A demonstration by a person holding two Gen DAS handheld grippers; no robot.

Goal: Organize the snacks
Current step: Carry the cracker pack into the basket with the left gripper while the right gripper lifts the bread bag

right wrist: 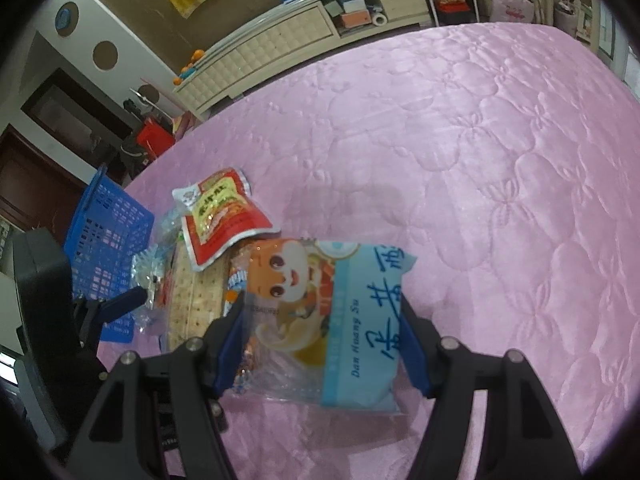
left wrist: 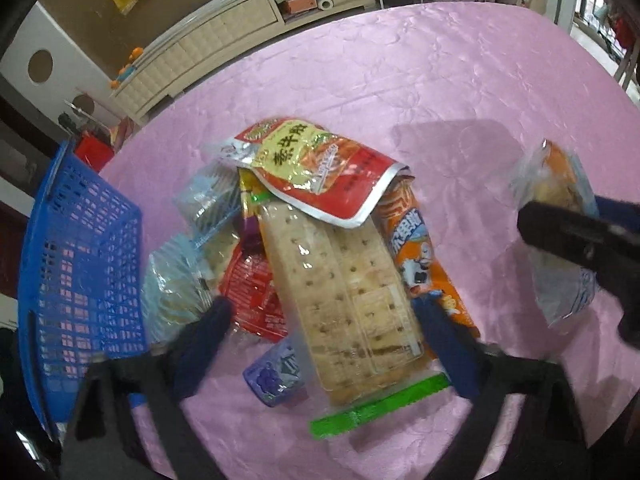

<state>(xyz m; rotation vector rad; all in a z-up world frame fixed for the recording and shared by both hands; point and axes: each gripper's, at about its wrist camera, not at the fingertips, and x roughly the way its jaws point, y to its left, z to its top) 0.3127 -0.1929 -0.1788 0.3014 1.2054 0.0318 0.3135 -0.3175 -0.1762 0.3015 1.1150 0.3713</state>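
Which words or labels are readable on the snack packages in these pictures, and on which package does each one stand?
"Dan Huang Su": blue side of the blue-and-clear packet between the right gripper's pads.
Large blue Chinese characters beside it: cut off at the edge, not fully readable.
Yellow label on the red pouch: large Chinese characters, blurred.
Orange packet: white characters, blurred.
Small purple packet: unreadable.
Cracker pack: no readable text.

Left tool [left wrist: 324, 332] jaws apart, right tool [right wrist: 320, 344] clamped
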